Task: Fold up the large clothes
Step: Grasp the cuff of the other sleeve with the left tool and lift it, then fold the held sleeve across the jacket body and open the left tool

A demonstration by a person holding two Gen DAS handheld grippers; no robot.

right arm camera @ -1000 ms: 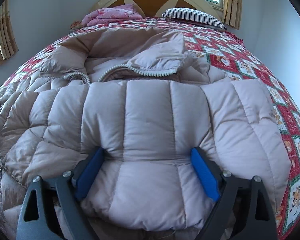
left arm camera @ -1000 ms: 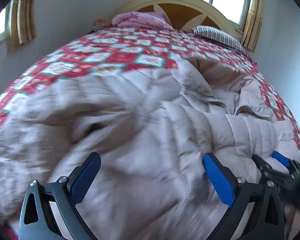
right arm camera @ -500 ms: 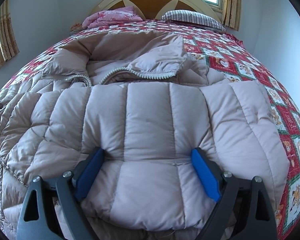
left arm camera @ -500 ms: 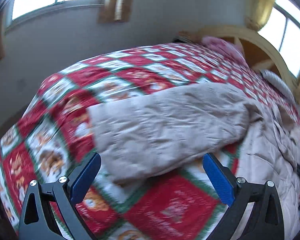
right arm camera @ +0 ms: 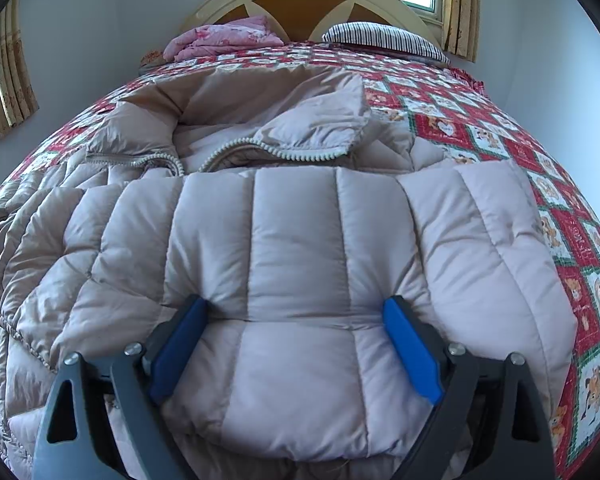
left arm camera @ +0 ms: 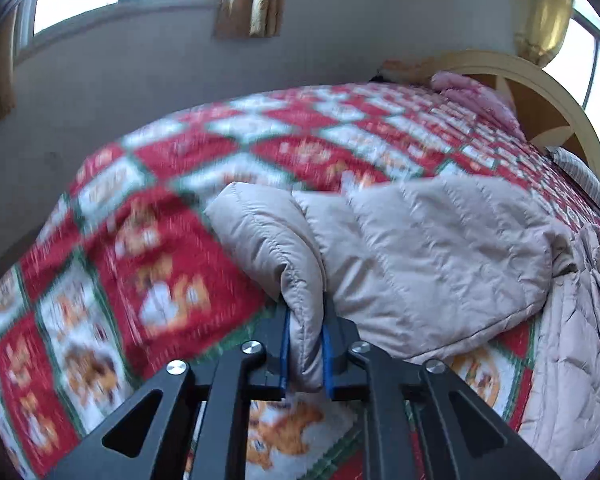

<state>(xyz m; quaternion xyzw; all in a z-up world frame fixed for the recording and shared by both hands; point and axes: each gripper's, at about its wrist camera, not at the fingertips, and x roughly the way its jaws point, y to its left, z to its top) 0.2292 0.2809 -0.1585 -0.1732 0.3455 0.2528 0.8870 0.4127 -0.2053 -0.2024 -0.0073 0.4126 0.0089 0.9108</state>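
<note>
The cuff of the beige puffer jacket's sleeve (left arm camera: 300,280), free 0.5 s ago, is now pinched by the closed left gripper (left arm camera: 305,354) above the quilt (left arm camera: 148,280). The right gripper (right arm camera: 296,344) is kept spread wide against the jacket (right arm camera: 296,240), unchanged

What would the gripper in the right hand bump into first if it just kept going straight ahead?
Probably the puffy beige jacket itself. The right gripper is open, its blue pads already straddling a padded fold that bulges between them, so it would press into that padding at once. Depth is hard to judge here.
</note>
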